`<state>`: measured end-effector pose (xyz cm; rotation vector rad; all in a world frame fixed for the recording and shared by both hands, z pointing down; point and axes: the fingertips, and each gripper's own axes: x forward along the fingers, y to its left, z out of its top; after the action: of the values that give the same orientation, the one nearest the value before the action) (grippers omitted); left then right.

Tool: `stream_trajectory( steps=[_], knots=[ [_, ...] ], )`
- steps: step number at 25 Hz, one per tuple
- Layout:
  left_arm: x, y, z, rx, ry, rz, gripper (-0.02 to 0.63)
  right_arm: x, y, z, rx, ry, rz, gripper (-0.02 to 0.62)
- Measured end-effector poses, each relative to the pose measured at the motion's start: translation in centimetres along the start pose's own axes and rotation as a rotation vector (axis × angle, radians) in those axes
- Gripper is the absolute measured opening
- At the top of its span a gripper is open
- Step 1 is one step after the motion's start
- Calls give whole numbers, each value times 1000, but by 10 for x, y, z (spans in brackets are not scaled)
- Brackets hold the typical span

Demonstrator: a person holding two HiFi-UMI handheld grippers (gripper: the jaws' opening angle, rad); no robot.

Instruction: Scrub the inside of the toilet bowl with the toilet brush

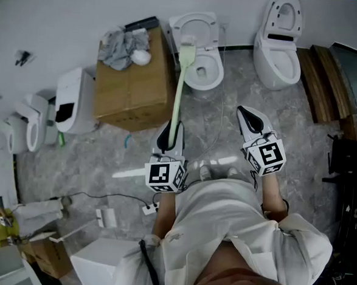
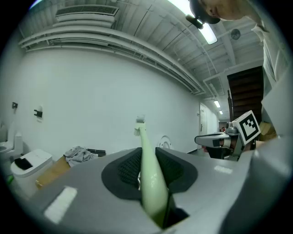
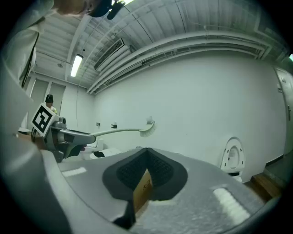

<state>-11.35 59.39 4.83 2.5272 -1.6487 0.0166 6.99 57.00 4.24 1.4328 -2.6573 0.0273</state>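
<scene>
A pale green toilet brush has its long handle running up from my left gripper, which is shut on the handle's lower end. The brush head hangs over the rim of a white toilet at the wall, lid up. In the left gripper view the handle stands clamped between the jaws, bristles at its tip. My right gripper hovers to the right, away from the brush, jaws together; a small tan tag shows in their seam. The right gripper view shows the brush held aloft.
A second white toilet stands to the right, beside wooden planks. Left of the toilet sits a cardboard box with grey cloths on it. More white toilets line the left wall. A cable and plug strip lie on the floor.
</scene>
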Motion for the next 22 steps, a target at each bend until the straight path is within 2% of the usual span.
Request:
stream_trajectory(
  steps=[12, 22],
  knots=[
    [33, 32, -11, 5, 17, -36, 114, 39, 10, -13, -13, 3, -49, 3],
    [89, 40, -11, 9, 30, -20, 113, 81, -33, -17, 1, 11, -34, 3]
  ],
)
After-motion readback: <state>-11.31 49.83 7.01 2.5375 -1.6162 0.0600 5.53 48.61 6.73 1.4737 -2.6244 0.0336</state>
